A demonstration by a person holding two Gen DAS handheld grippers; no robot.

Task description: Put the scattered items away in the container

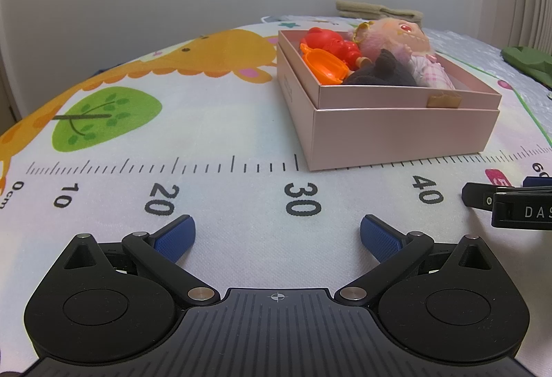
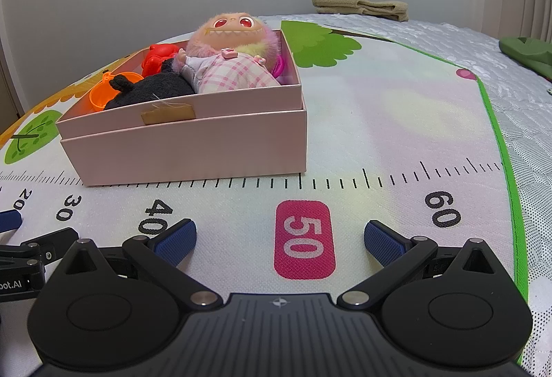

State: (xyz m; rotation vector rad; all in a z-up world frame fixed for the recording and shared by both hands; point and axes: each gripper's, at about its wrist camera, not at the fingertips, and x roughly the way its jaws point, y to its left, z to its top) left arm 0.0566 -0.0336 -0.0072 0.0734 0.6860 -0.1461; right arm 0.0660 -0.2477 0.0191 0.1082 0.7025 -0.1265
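Note:
A pink cardboard box (image 1: 396, 132) (image 2: 193, 152) stands on the printed play mat. Inside it lie a fuzzy pink doll in a plaid outfit (image 1: 407, 38) (image 2: 231, 66), a red plastic toy (image 1: 327, 42) (image 2: 160, 57), an orange plastic scoop (image 1: 324, 64) (image 2: 103, 92) and a black plush (image 1: 383, 71) (image 2: 151, 90). My left gripper (image 1: 277, 237) rests open low over the mat near the 30 mark, nothing between its blue pads. My right gripper (image 2: 280, 239) is open over the pink 50 patch, also empty. Both sit in front of the box, apart from it.
The mat (image 1: 207, 121) carries a ruler strip, a giraffe and green trees. Folded beige towels (image 2: 360, 7) lie at the far edge by the wall, green cloth (image 2: 528, 54) at the right. The right gripper's side (image 1: 510, 204) shows at the left view's right edge.

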